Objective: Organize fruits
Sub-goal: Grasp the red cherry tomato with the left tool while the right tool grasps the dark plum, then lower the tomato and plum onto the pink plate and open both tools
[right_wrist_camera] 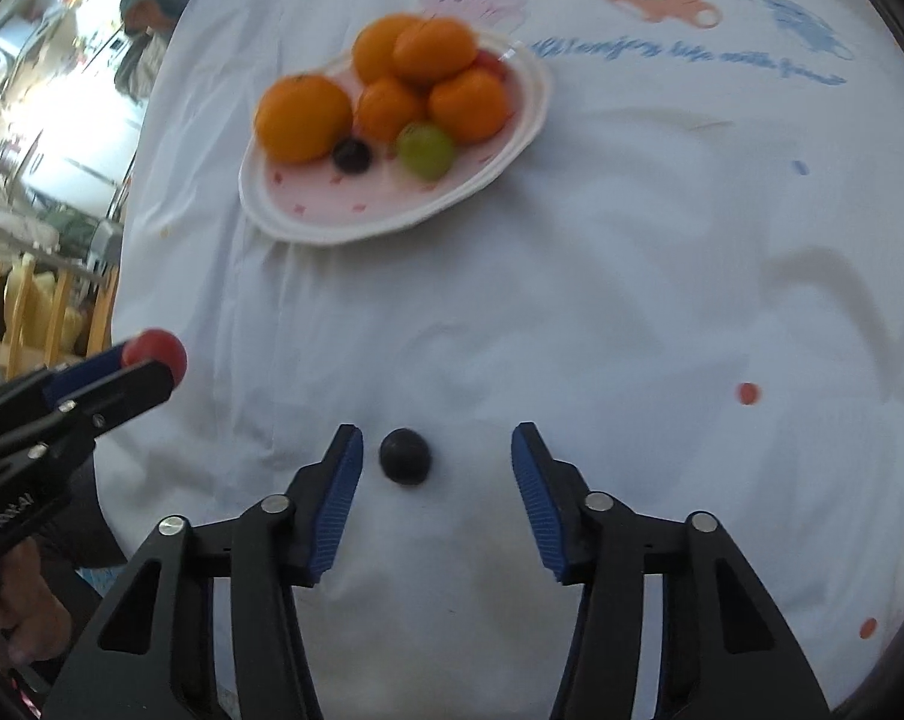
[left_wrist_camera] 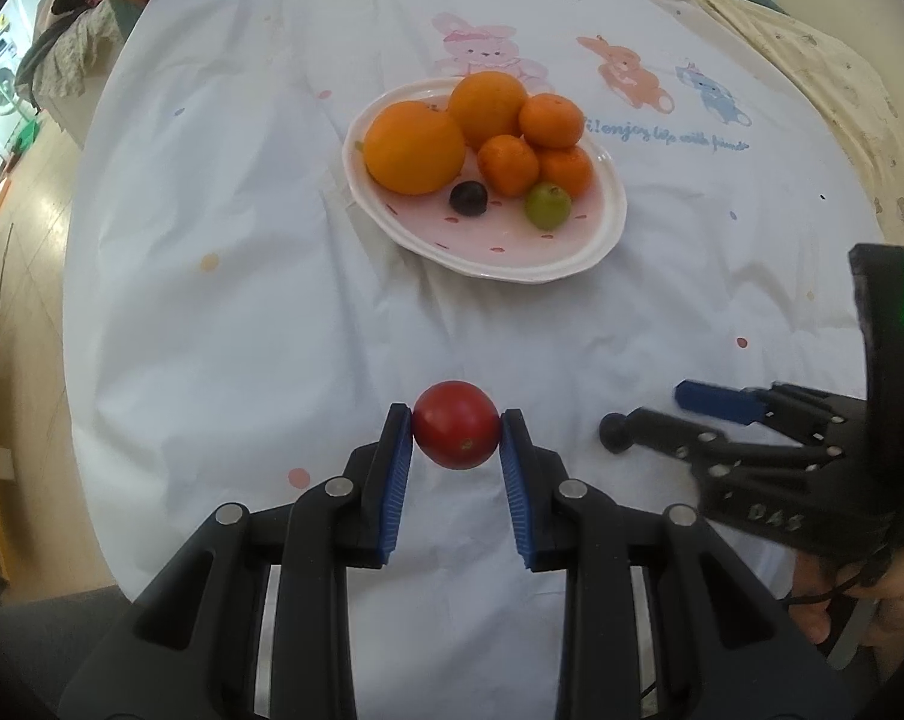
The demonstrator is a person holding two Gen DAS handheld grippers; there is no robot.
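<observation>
- Right gripper (right_wrist_camera: 437, 462) unclenched, straddling dark grape (right_wrist_camera: 405, 456) on the cloth; grape sits off-centre, near its left pad, not touched.
- Left gripper (left_wrist_camera: 457, 429) clamps red fruit (left_wrist_camera: 457, 425), lifted.
- Plate (left_wrist_camera: 596, 252) lies straight ahead of both, well apart.

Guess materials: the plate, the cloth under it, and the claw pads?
Plate: looks like glazed ceramic, white scalloped rim with a pink centre, glossy; could be melamine.
Tablecloth: thin white woven fabric, matte, creased, with printed cartoon rabbits.
Left claw pads: blue, finely ribbed, probably rubber or soft plastic; they press a red tomato.
</observation>
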